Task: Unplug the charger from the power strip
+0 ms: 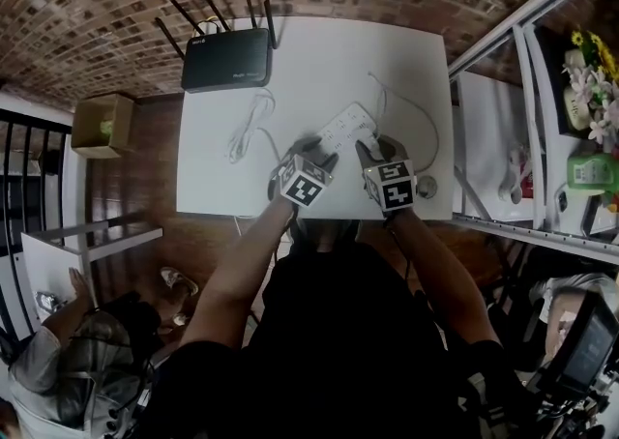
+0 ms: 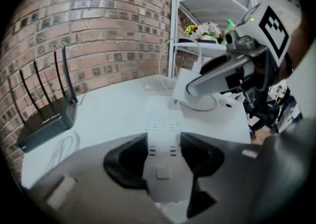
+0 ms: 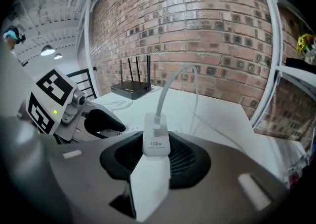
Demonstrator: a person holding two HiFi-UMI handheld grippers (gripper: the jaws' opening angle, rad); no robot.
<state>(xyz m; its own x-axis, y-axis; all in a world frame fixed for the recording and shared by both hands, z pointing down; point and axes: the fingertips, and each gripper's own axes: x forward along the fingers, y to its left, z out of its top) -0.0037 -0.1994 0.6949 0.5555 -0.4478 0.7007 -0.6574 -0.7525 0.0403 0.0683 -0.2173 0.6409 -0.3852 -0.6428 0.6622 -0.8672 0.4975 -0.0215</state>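
Observation:
A white power strip (image 1: 344,124) lies at the middle of the white table (image 1: 406,60). My left gripper (image 1: 311,149) is shut on its near end; in the left gripper view both dark pads (image 2: 129,156) press the sides of the power strip (image 2: 163,139). My right gripper (image 1: 379,149) is shut on the white charger (image 3: 156,144), whose cable (image 3: 168,87) rises away from the jaws. From the left gripper view the charger (image 2: 190,89) hangs tilted over the strip's far end in the right gripper (image 2: 197,82); whether it still touches the strip I cannot tell.
A black router (image 1: 227,58) with several antennas stands at the table's back left. A coiled white cable (image 1: 247,128) lies left of the strip. White shelving (image 1: 542,118) with flowers stands to the right, a cardboard box (image 1: 102,125) to the left. A person (image 1: 58,360) sits at the lower left.

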